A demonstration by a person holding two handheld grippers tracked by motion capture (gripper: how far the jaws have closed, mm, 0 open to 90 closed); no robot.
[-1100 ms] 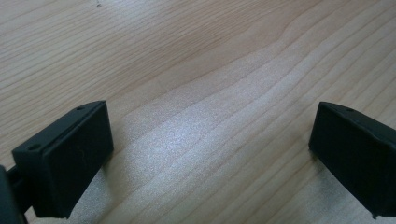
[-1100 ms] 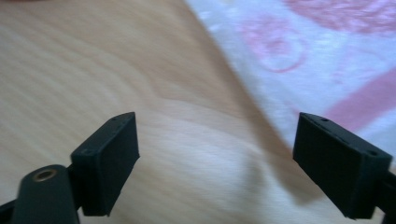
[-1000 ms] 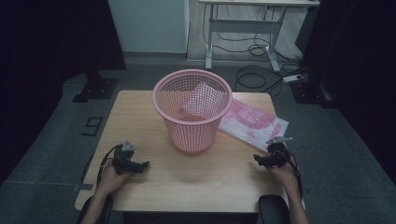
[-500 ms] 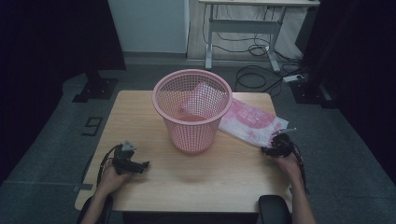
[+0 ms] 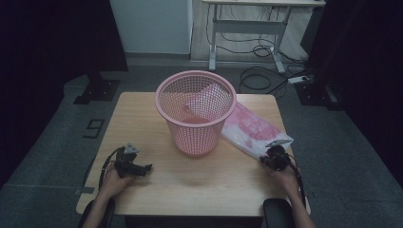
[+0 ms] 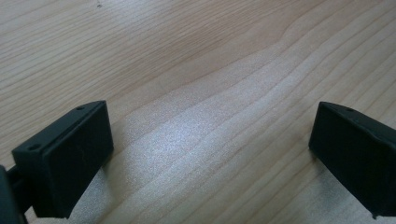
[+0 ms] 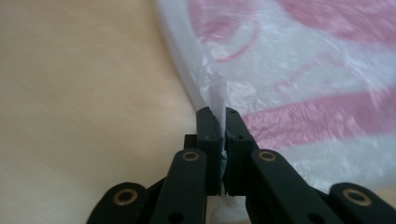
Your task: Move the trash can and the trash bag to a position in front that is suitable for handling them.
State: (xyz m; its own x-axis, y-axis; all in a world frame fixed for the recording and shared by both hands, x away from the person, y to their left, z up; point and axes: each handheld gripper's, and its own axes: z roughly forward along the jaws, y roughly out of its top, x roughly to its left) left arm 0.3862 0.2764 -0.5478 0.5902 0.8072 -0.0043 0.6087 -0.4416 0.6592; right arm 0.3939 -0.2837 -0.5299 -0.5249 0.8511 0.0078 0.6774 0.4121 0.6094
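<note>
High view showed a pink mesh basket [image 5: 196,111] standing upright mid-desk [image 5: 142,118], its side touching a pink-printed plastic bag [image 5: 249,128] that lay flat on the right part of the desk. The right hand-held gripper [image 5: 267,158] sat at the bag's near corner; in the right gripper view its jaws had just been closing and were clamped on a pinched fold of the film [image 7: 219,100]. The left hand-held gripper [image 5: 146,168] rested near the desk's front left, well apart from the basket, jaws spread over bare wood [image 6: 210,116].
</note>
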